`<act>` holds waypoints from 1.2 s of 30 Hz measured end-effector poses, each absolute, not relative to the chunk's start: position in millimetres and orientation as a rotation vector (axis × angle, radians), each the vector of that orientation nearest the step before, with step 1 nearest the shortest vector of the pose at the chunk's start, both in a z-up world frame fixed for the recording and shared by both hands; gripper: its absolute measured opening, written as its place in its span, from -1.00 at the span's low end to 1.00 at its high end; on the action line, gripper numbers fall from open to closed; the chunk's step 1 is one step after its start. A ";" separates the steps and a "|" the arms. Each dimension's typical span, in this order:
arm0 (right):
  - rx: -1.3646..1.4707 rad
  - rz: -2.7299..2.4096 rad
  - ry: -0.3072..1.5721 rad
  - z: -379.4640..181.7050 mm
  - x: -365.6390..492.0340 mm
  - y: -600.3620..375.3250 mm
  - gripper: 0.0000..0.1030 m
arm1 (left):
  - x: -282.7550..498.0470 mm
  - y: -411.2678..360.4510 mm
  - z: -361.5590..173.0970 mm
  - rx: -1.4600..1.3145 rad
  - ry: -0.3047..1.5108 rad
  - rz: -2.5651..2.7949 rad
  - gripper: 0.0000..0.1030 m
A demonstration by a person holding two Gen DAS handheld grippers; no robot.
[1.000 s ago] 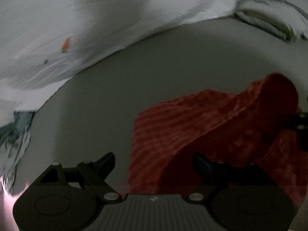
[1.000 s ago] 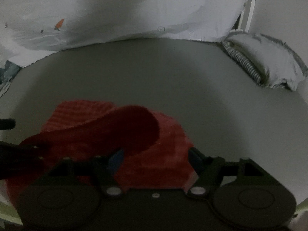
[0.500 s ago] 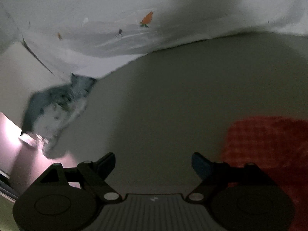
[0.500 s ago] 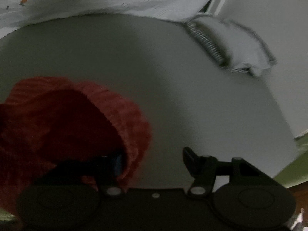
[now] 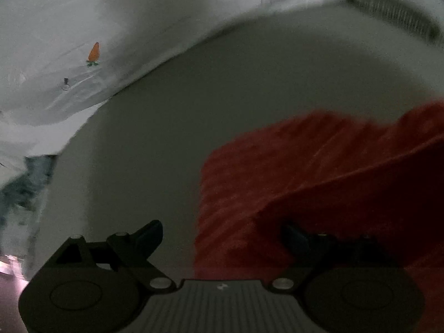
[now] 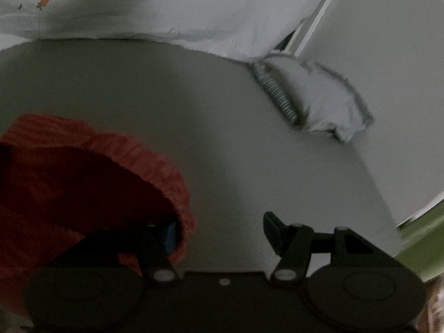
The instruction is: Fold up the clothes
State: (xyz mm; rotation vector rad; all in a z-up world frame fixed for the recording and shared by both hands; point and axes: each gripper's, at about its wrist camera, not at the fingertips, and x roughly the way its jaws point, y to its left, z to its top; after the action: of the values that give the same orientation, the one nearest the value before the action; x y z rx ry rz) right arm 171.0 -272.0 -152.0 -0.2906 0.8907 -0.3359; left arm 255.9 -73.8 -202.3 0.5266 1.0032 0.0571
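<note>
1. Left wrist view: the left gripper [image 5: 222,234] hovered over a grey surface [image 5: 236,97] with its jaws spread wide and opening further. A red ribbed cloth [image 5: 319,166] lay on the surface at the right of the frame, one fold of it raised and draping over the gripper's right finger [image 5: 294,238]. The left finger [image 5: 147,236] stood clear above bare surface. Only the cloth's left border lay in the gap, and neither pad pressed on it.

2. Same view, background: a white sheet [image 5: 111,27] printed with a small orange carrot [image 5: 93,51] lay rumpled along the far edge of the surface. A dark, blurred piece of fabric [image 5: 25,188] sat at the left edge, too smeared to identify.

3. Right wrist view: the right gripper [image 6: 219,230] held its jaws at a middling gap. The red cloth [image 6: 97,166] bunched at the lower left, its rolled edge curling over the gripper's left finger [image 6: 170,236], whose blue pad showed just beneath. The right finger [image 6: 273,230] stood free over grey surface. No pinch was visible; the gap itself was bare.

4. Same view, background: a folded pale garment [image 6: 324,102] with a ribbed band lay well apart from the red cloth, near the far right corner.
</note>
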 end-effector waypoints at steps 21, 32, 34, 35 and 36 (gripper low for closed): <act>-0.344 -0.306 -0.045 82.7 92.1 -269.6 0.36 | 109.3 -50.3 134.1 0.206 0.008 0.614 0.90; -0.275 -0.163 -0.106 111.0 37.5 -285.8 0.46 | -0.1 -44.9 157.6 0.147 -0.028 0.662 0.98; -0.270 -0.140 -0.086 110.8 31.7 -288.2 0.48 | -7.4 -37.4 154.2 0.128 0.012 0.649 0.98; -0.262 -0.127 -0.073 111.6 29.9 -289.7 0.48 | -9.4 -34.2 152.4 0.123 0.029 0.645 0.98; -0.253 -0.113 -0.062 112.8 31.5 -291.5 0.51 | -11.4 -31.1 150.5 0.119 0.046 0.641 0.98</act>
State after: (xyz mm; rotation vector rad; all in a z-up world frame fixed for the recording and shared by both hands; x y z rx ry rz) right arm 31.5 -291.5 112.8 -0.2531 -0.0618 -0.1133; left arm -11.4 -31.1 150.5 0.1193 0.0458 0.6412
